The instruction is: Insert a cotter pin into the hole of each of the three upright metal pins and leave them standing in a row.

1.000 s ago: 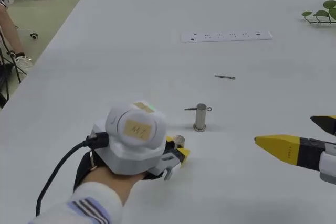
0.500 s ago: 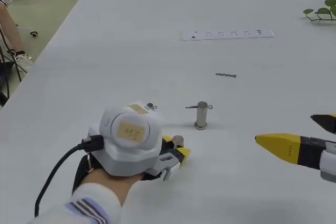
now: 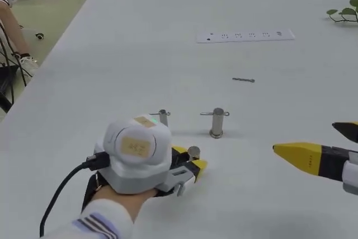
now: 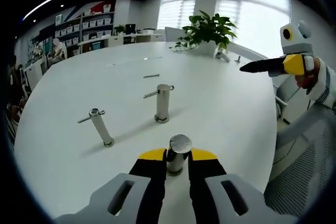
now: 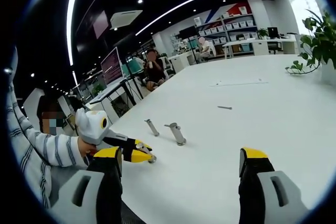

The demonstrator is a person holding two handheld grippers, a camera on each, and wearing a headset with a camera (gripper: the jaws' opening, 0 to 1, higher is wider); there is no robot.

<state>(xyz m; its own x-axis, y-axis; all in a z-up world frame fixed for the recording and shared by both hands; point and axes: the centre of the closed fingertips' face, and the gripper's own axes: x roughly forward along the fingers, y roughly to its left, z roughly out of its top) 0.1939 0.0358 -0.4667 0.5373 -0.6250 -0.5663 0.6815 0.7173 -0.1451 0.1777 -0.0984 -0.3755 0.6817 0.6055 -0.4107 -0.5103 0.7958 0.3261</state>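
My left gripper [image 3: 191, 157] [image 4: 178, 157] is shut on an upright metal pin [image 3: 193, 151] [image 4: 179, 150] with no cotter pin through it, low over the table at the front. Beyond it stand two metal pins, each with a cotter pin through its top: the middle pin [image 3: 217, 122] [image 4: 162, 103] [image 5: 177, 133] and the left pin [image 3: 163, 115] [image 4: 100, 126] [image 5: 151, 127]. A loose cotter pin [image 3: 243, 80] [image 4: 151, 76] [image 5: 224, 107] lies farther back. My right gripper [image 3: 305, 137] [image 5: 179, 156] hovers open at the right, holding nothing.
A white power strip [image 3: 245, 36] [image 5: 236, 83] lies across the far part of the white table [image 3: 140, 54]. A leafy plant [image 3: 342, 15] [image 4: 206, 30] sits at the far right. People sit at desks beyond the table's left edge [image 5: 153, 66].
My left gripper has drawn slightly toward me with the metal pin, uncovering the left pin that it hid before. The right gripper has stayed put.
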